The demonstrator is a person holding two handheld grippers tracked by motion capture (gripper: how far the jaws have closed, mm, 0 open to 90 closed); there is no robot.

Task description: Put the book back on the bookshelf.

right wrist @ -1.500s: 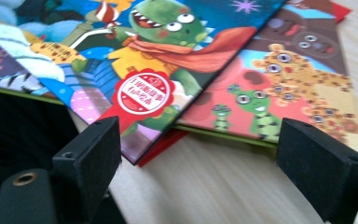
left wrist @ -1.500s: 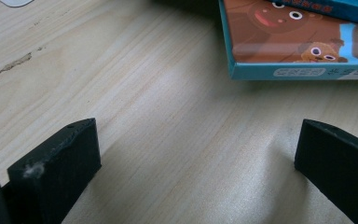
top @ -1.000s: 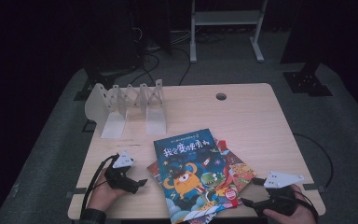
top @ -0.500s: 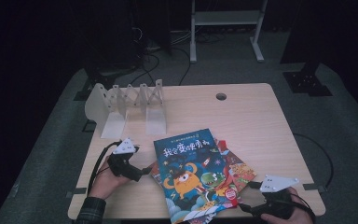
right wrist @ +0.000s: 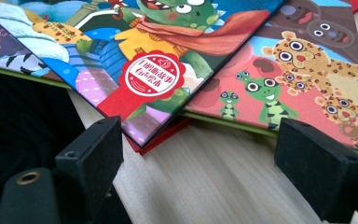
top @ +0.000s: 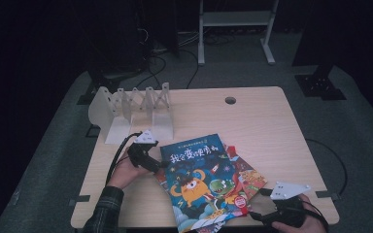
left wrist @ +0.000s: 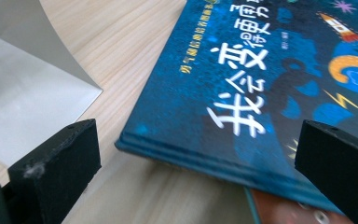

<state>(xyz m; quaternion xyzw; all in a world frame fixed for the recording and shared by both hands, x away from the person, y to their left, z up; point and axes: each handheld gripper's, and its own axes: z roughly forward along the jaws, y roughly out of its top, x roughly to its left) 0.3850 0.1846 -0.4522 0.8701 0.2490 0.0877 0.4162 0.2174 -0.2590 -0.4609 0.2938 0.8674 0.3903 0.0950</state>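
Nearby, left hand-held gripper (left wrist: 196,172) agape at blue book (left wrist: 270,88) edge.

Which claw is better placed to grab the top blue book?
Probably the left claw. It is open with the blue book's corner edge right between its jaws. The right claw faces the bottom corners of the stacked books.

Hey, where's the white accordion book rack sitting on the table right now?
In the high view the white book rack stands at the table's far left corner, just beyond the left hand-held gripper and the top blue book.
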